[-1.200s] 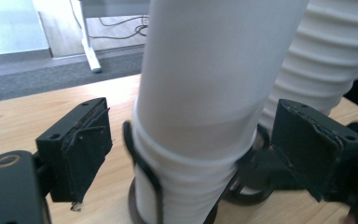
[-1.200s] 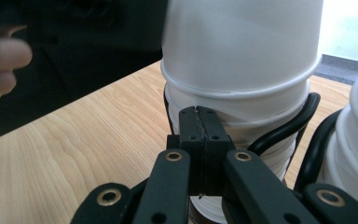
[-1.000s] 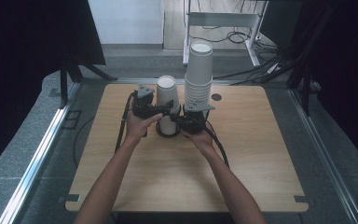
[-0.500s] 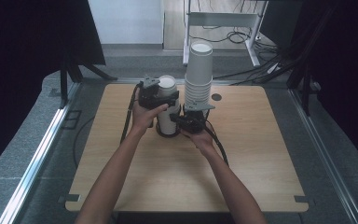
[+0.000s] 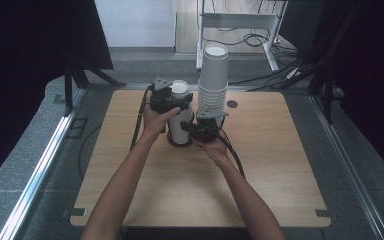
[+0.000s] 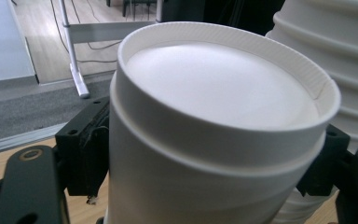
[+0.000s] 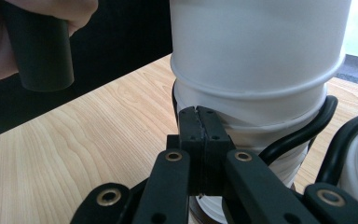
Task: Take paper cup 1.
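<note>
Two stacks of upturned white paper cups stand mid-table: a short stack [image 5: 181,131] and a tall stack [image 5: 213,75] right behind it. In the high view my left gripper [image 5: 169,98] sits at the short stack's top. In the left gripper view its black jaws press both sides of the top cup [image 6: 219,116], with the left gripper [image 6: 205,161] shut on it. My right gripper [image 5: 200,131] is low at the short stack's right side. Its pads [image 7: 189,122] meet flat, and the right gripper [image 7: 199,116] is shut just in front of the lower cups [image 7: 256,121].
A black cable [image 7: 307,131] curls around the short stack's base. The person's hand [image 7: 37,42] on the left gripper's handle hangs above the bare wood [image 7: 74,144]. The table [image 5: 280,195] has a small dark hole [image 5: 232,104] right of the tall stack. A white stand [image 5: 240,22] is beyond the far edge.
My left gripper has moved right and up from beside the short stack to its top cup and closed around it. The right gripper has stayed at the stack's base.
</note>
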